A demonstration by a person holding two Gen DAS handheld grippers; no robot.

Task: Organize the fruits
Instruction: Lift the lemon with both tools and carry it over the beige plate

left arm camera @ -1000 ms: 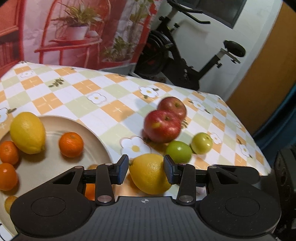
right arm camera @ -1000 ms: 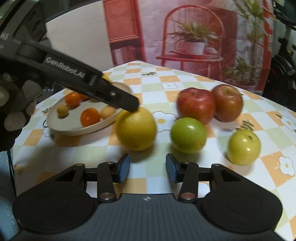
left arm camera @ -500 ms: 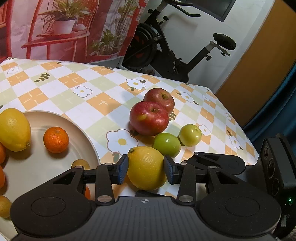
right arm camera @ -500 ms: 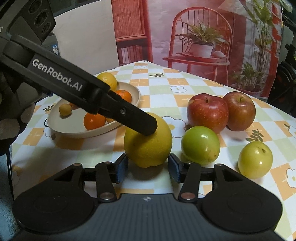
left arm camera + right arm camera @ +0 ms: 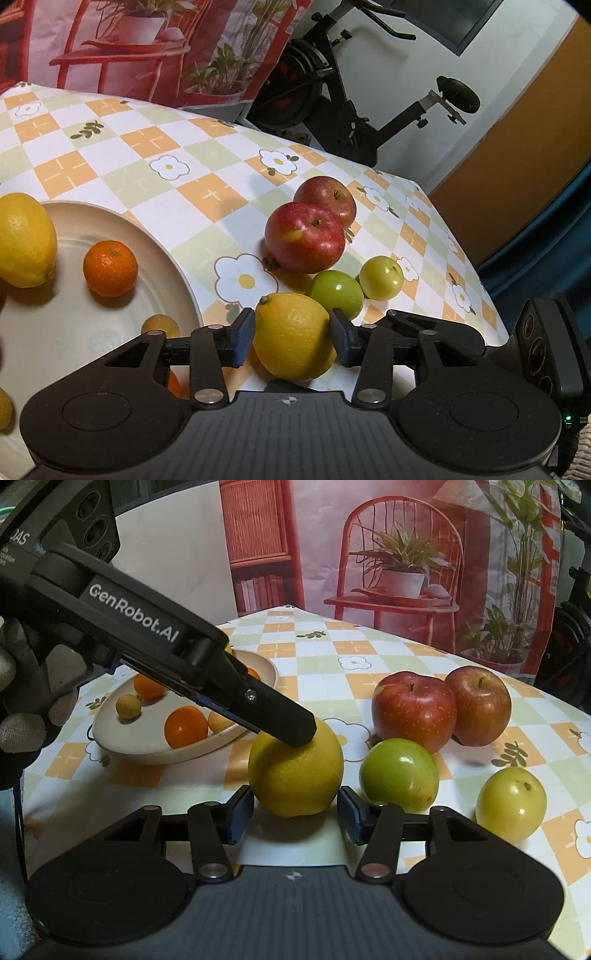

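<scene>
Two claws around one lemon on the desk, near its front edge just beside the plate. Left claw narrow and opening, pads just off the rind on both sides. Right claw narrow too, flanking the same lemon, contact impossible to tell. Beyond: two red apples, a green fruit and a yellow-green fruit toward the right edge. In the plate, another lemon and an orange.

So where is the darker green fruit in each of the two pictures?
Left wrist view: the darker green fruit is right of centre, behind the lemon on the cloth.
Right wrist view: the fruit is right of centre, beside that lemon.
Shared landmark: the two red apples just behind it.
</scene>
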